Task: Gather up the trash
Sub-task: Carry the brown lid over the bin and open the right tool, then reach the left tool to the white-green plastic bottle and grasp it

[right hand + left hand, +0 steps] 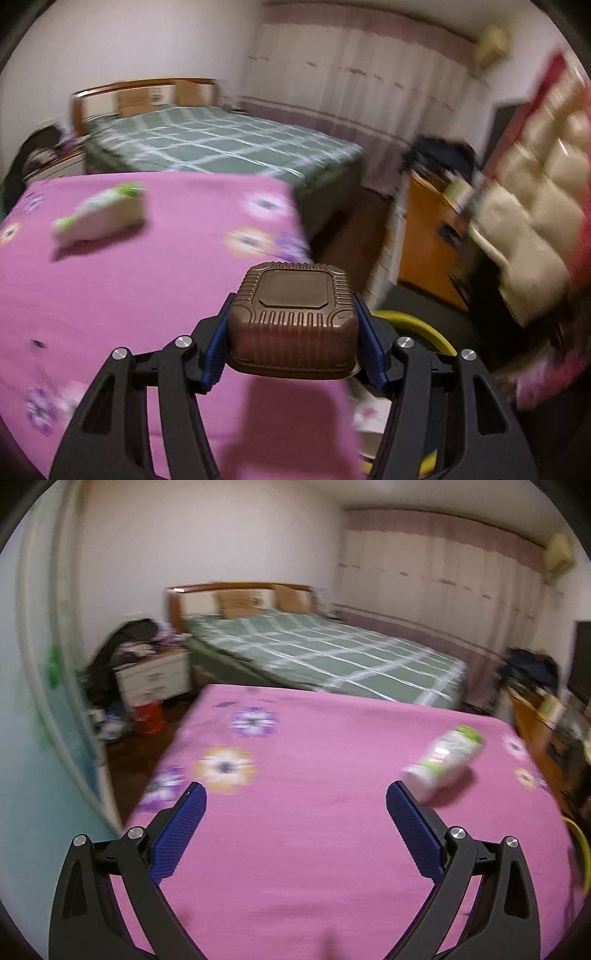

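The right gripper [293,338] is clamped on a brown ribbed plastic tray [293,321], its blue pads pressing the tray's two sides; the tray is carried bottom-up, clear of the pink flowered cloth [122,295] and near that cloth's right edge. Just beyond it, lower and to the right, a curved yellow rim [417,325] shows — possibly a bin or basket, though too little is visible to say. Judged from this, one piece of trash is in hand but not yet deposited.

The left gripper [295,801] is empty, its fingers spread wide above the pink cloth. A second item remains: a white bottle with a green label [445,760] lies on its side on the cloth, ahead and to the right of the left gripper, just beyond the right finger's tip in that view and seemingly not touching it. The right wrist view shows the same bottle at far left, well apart from the tray.

Both views are blurred, so small litter on the cloth could go unseen; none is evident. No collected pile is visible. Assessment — the task is partway: the tray awaits release into a receptacle, and the bottle is untouched. Behind stands a bed with a green checked cover [325,653], bearing no apparent trash.
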`<state>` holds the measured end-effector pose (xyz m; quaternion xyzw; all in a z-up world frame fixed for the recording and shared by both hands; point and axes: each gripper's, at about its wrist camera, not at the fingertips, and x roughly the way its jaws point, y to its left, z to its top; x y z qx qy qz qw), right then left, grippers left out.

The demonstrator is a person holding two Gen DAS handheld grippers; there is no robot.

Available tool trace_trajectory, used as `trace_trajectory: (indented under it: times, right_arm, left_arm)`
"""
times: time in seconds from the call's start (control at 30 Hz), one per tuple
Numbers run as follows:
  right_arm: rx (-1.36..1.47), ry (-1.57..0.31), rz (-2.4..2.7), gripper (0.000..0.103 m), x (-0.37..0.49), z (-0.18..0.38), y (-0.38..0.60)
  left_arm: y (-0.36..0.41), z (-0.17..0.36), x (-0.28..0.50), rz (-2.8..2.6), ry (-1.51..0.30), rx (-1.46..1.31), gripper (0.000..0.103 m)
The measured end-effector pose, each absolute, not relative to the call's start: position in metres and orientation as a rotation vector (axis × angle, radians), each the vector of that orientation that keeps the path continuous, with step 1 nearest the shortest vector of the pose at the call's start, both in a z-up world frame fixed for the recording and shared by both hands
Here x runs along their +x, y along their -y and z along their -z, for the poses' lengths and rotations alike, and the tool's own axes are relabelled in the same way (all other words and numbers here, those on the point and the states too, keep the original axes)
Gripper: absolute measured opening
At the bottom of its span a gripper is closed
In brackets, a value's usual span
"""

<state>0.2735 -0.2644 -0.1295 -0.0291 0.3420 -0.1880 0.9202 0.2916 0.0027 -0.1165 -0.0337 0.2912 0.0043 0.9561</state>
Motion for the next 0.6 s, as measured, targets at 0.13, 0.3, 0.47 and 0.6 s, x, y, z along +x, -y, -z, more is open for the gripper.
trace_trajectory:
  times: [0.13,0.3,0.47,0.6]
  right_arm:
    - [0.0,-0.741,0.474,0.058,0.256,0.146,0.319]
    - [0.103,-0.81,0.526,0.059,0.247,0.174,0.371]
    - [0.15,-0.792,0.541,0.065,0.245,0.176,0.386]
    - [0.172,-0.719,0.486,0.065,0.249,0.165,0.37]
  left_arm:
    - [0.031,0.112,0.305,0.125,-0.631,-0.069,0.096]
    - [0.07,0.108,0.32,0.226,-0.661,-0.022,0.096]
    - [0.095,0.108,0.33,0.278,-0.688,0.02,0.096]
    - [0.106,0.112,0.342,0.297,-0.709,0.041,0.096]
